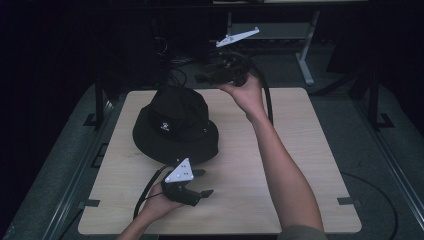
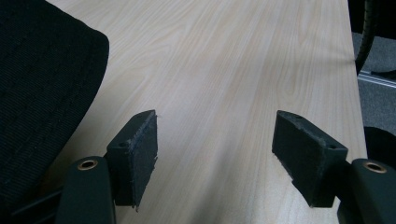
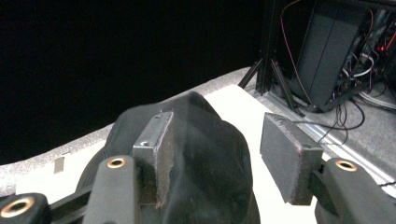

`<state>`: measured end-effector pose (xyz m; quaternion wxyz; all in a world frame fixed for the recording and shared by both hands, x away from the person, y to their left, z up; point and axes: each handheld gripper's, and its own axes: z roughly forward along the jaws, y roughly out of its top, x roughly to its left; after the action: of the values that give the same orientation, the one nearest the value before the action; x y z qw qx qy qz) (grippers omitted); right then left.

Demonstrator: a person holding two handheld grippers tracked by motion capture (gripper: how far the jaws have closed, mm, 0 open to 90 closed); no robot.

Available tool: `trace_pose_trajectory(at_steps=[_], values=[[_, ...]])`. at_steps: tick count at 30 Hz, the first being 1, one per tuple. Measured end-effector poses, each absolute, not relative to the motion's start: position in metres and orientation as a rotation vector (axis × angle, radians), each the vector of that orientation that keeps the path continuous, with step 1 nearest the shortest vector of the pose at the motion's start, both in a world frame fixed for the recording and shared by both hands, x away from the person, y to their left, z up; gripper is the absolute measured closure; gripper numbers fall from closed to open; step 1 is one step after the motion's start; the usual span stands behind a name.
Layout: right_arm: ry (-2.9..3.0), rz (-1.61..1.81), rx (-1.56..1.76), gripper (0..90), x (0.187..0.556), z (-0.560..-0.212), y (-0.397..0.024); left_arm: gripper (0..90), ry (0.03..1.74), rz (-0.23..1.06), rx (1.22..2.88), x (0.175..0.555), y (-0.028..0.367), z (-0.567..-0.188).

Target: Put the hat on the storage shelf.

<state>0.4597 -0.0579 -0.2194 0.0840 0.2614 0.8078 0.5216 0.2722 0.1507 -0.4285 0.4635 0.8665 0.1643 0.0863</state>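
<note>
A black bucket hat [image 1: 175,122] with a small white emblem rests crown up on the left half of the light wooden table [image 1: 300,150]. My left gripper [image 1: 204,182] lies low near the front edge, just in front of the hat's brim [image 2: 37,93]. Its jaws [image 2: 215,154] are open over bare wood. A raised hand holds my right gripper [image 1: 210,72] above the table's far edge, behind the hat. It points toward the crown [image 3: 201,186], which shows beyond its pads. This gripper [image 3: 219,130] is open, with nothing pressed between the pads.
A dark computer tower [image 3: 327,51] with tangled cables [image 3: 355,112] stands on the grey floor beyond the far edge. A desk leg [image 1: 305,55] rises at the back right. Black frame rails [image 1: 100,100] run beside the table.
</note>
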Motion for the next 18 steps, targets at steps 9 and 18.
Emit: trace_pose_trajectory(at_steps=[9, 18], values=[[2.377, 1.557, 0.837, 39.9, 0.451, -0.230, -0.085, 30.2, 0.392, 0.213, 2.143, 0.271, 0.148, -0.430], [2.366, 1.550, 0.865, 38.0, 0.444, -0.234, -0.106, 29.6, 0.402, 0.220, 2.139, 0.272, 0.149, -0.430]])
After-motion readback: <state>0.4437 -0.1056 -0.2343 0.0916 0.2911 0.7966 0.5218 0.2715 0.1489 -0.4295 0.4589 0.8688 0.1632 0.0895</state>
